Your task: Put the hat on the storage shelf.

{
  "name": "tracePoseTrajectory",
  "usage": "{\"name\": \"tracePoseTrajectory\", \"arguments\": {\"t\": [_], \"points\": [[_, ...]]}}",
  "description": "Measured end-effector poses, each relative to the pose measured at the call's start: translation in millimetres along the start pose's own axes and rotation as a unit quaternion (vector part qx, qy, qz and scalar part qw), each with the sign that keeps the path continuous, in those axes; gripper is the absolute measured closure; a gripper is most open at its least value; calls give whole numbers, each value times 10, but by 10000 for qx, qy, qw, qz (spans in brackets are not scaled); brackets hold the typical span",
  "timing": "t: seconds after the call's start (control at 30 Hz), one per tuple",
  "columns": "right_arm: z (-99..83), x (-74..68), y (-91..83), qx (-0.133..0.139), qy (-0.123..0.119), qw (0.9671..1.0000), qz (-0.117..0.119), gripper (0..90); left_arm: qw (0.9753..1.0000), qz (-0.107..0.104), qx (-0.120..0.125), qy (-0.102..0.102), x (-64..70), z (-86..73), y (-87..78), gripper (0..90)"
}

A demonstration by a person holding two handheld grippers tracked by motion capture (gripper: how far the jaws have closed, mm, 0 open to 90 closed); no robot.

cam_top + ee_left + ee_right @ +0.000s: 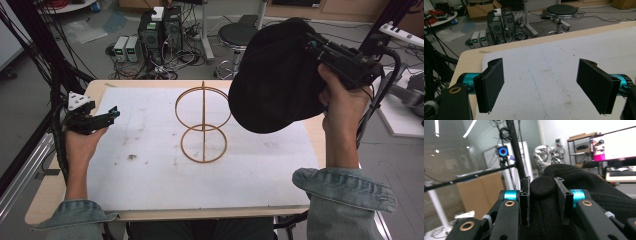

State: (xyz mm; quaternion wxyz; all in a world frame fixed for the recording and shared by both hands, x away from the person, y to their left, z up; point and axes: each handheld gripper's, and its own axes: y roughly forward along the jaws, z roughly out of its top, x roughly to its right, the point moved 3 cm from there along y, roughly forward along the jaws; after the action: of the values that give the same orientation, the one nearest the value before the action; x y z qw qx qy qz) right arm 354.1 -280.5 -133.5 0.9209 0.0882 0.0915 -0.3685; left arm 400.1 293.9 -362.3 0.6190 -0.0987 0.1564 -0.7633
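Note:
A black knitted hat (pixel 272 80) hangs in the air over the table's right side, held by my right gripper (pixel 320 52), whose jaws pinch a fold of the hat (pixel 544 188). A thin wooden ring stand (pixel 202 125), two hoops on an upright rod, rises from the middle of the white mat (pixel 150 170), just left of the hat. My left gripper (pixel 112 116) rests low at the mat's left edge, jaws wide apart with nothing between them; its black pads (pixel 491 83) frame bare mat (pixel 541 75).
The wooden table edge (pixel 90 90) borders the mat. Beyond it stand a round stool (pixel 237 35), electronics boxes (pixel 160 30) and tangled cables on the floor. A black frame with cables (pixel 30 60) runs along the left side.

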Motion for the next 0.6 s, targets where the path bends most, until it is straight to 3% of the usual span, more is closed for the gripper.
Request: {"name": "tracePoseTrajectory", "arguments": {"t": [0.3,0.6], "points": [[10,-93,88,45,149,9994,303,705,10000,-3,9,1,1,2,-1,223],[-92,-226,352,-98,210,9978,628,704,10000,-1,3,10,-1,-1,-1,223]]}}
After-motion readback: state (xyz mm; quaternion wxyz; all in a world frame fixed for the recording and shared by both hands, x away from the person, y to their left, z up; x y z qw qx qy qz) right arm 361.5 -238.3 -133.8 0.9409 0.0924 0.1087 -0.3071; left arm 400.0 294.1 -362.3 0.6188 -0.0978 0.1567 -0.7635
